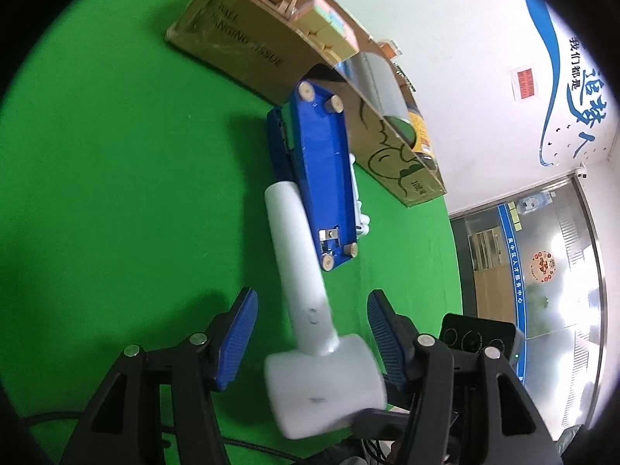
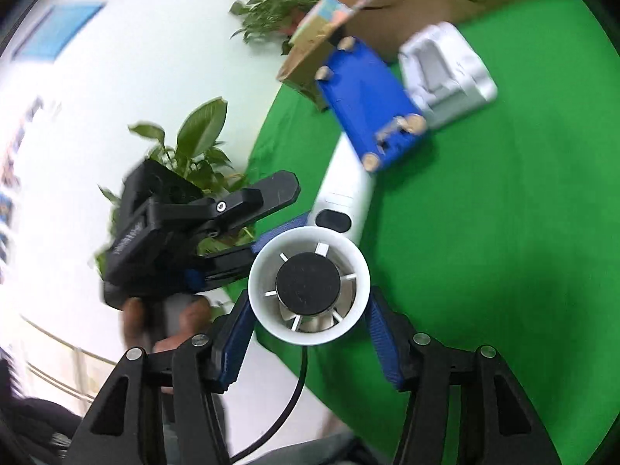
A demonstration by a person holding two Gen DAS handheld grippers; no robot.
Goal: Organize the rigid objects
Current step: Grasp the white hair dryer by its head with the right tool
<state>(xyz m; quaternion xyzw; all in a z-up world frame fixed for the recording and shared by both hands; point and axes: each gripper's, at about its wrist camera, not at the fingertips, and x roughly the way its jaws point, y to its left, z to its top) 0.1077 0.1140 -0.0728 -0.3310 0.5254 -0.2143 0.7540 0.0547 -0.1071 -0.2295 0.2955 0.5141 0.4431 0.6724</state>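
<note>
Beside the cardboard box (image 1: 248,58), the right gripper (image 2: 310,333) clamped the white hair dryer (image 2: 310,290) by its barrel, seemingly for boxing; the left gripper (image 1: 310,333) straddled its handle half-open, not gripping.

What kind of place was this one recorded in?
Probably an office or service-centre lobby, set up for recording: a green cloth covers the table, a wall bears blue Chinese lettering, glass doors open beyond, and potted plants stand nearby.

White stand (image 2: 449,73) blurred; box (image 1: 248,44) cropped
</note>
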